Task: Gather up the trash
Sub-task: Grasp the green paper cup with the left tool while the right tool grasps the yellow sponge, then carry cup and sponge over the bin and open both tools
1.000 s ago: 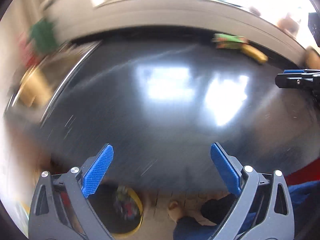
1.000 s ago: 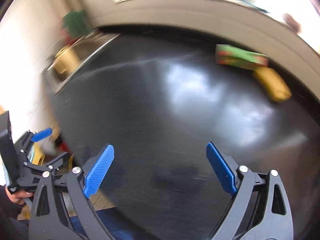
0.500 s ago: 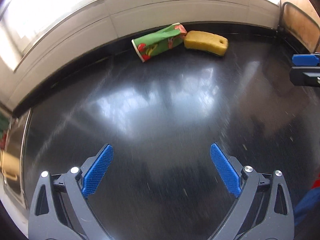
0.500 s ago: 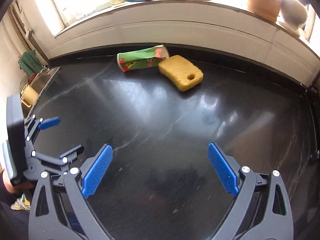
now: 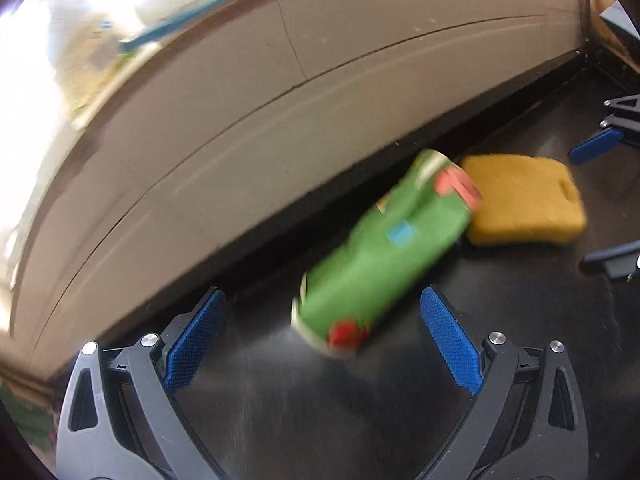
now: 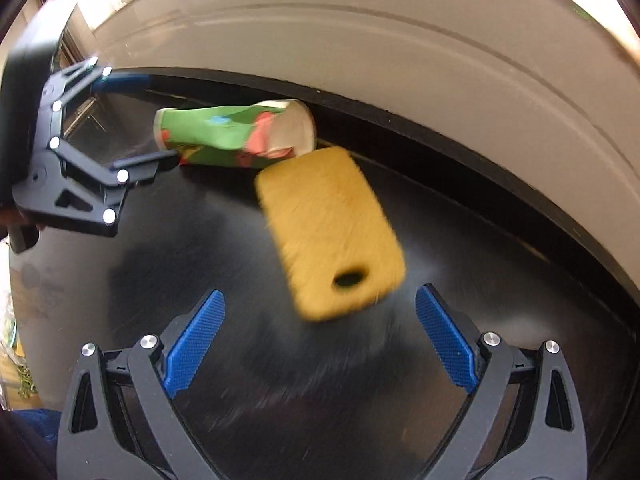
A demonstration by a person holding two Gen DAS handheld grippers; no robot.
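Note:
A crushed green paper cup [image 5: 384, 256] with red print lies on its side on the black counter [image 5: 360, 400], against the wall. A yellow sponge [image 5: 524, 200] touches its open end. My left gripper [image 5: 322, 298] is open, and the cup's base sits just ahead of its blue pads, between them. In the right wrist view the sponge [image 6: 328, 232] lies just ahead of my open right gripper [image 6: 320, 298], its holed end nearest. There the left gripper [image 6: 162, 118] straddles the base of the cup [image 6: 232, 136]. The right gripper [image 5: 578, 208] shows at the left wrist view's right edge.
A beige tiled backsplash [image 5: 280, 100] rises directly behind the cup and sponge, under a bright window sill. The black counter [image 6: 200, 260] stretches out to the left of the sponge. A dark frame [image 5: 600, 20] stands at the counter's far right end.
Both grippers have moved forward toward the wall, so the cup and sponge now sit just at their fingertips. Both stay open.

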